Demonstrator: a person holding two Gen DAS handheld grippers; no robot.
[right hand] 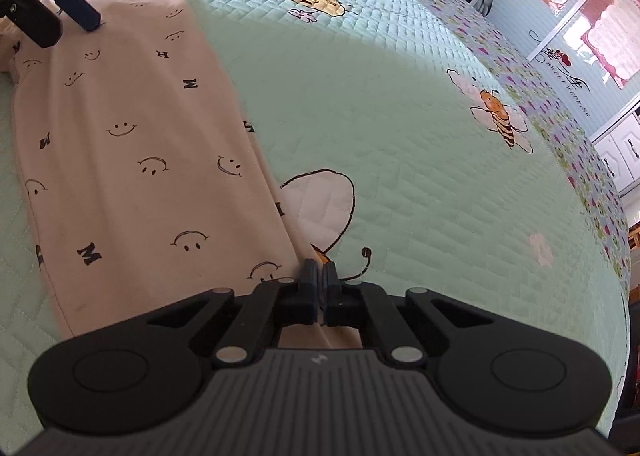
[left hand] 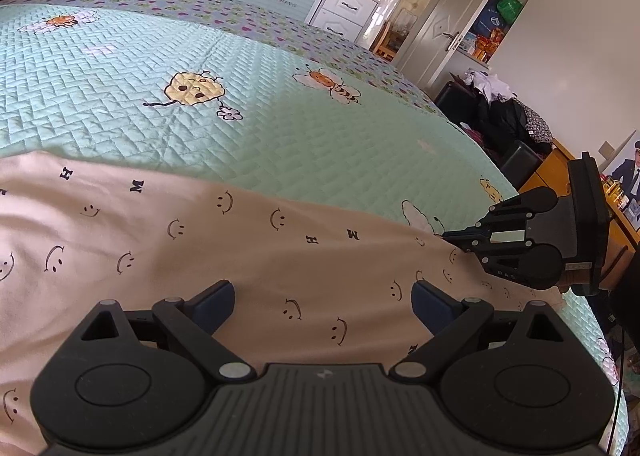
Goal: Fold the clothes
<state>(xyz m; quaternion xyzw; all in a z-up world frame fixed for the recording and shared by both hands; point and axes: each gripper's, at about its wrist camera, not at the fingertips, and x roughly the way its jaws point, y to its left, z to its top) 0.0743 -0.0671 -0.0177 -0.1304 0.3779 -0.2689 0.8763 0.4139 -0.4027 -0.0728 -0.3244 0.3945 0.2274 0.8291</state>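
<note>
**Right jaws pinched on the garment's edge, left jaws wide above it**

We have a pale pink garment [right hand: 120,160] printed with smiley faces and letters, lying flat and lengthwise on the bed [right hand: 400,116], over its mint quilted cover. We judge it light, soft and limp: it will drape and sag from any single hold, so we would take it at corners or hems, one per hand, and keep the edge taut.

Our right gripper [right hand: 320,276] points steeply down at the garment's near end, its jaws closed together; cloth seems caught between them at the edge, though the pinch itself is partly hidden. Our left gripper [left hand: 322,302] is tilted gently downward over the cloth, jaws spread wide, holding nothing.
</note>
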